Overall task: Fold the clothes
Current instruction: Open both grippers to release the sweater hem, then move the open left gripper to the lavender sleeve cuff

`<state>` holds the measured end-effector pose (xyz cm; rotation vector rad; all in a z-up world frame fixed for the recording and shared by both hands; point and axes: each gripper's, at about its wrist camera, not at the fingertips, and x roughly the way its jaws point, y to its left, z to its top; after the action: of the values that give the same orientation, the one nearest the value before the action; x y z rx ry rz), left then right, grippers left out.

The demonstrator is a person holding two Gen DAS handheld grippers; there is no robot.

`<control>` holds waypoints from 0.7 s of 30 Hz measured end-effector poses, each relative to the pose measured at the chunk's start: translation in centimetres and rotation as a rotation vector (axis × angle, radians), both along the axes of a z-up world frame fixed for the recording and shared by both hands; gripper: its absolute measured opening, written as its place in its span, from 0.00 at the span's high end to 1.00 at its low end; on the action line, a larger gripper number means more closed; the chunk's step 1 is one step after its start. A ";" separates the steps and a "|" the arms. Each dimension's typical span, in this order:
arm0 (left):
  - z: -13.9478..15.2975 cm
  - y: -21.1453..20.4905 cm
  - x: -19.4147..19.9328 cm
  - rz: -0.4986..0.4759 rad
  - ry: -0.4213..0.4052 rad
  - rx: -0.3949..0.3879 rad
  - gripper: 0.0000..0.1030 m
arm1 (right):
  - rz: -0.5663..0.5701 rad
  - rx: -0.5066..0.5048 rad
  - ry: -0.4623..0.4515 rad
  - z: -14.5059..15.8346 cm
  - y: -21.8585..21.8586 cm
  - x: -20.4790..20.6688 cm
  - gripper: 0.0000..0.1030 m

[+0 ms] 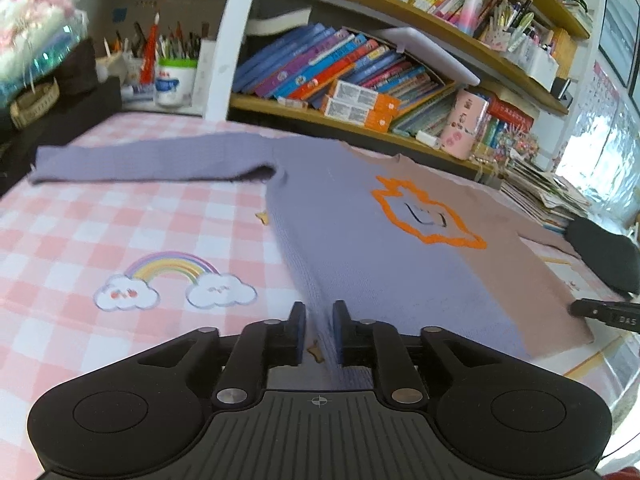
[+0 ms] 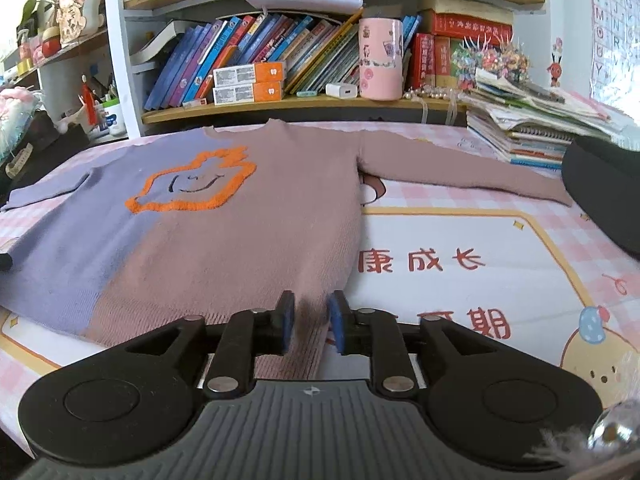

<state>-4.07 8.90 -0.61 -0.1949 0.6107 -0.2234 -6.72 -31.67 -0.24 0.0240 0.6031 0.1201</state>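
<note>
The sweater lies spread flat and face up on the pink checked table cover, collar away toward the bookshelf and hem toward the 2 grippers, so its long axis runs straight forward from both tools; the 2 sleeves stretch out sideways, the purple sleeve to the left and the brown sleeve to the right, so the garment is fully opened out with no fold in it; the left gripper sits at the near purple corner of the hem, its blue pads closed in on a raised ridge of knit that runs up between them, and the right gripper sits likewise at the near brown corner with a ridge of brown knit pinched between its pads; the cloth is blurred right at both sets of pads, so how firm each pinch is seems likely rather than plain; each tool is nearest its own corner, well apart across the hem; judged from this, any fold of the hem toward the collar would travel directly away from both grippers, along that axis.
</note>
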 end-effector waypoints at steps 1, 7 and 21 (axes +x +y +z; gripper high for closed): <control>0.2 0.0 -0.2 0.008 -0.013 0.009 0.79 | 0.001 -0.005 -0.006 0.1 0.1 -0.1 0.75; 1.2 0.1 -1.5 0.037 -0.101 0.061 0.40 | 0.016 -0.031 -0.046 0.8 0.9 -0.5 0.58; 1.4 0.7 -1.4 0.098 -0.125 0.074 0.07 | 0.129 -0.086 -0.141 1.4 4.4 -0.2 0.08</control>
<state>-5.51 9.57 0.75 -0.1377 0.4827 -0.1169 -6.89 -27.31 1.21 -0.1058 0.4682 0.2186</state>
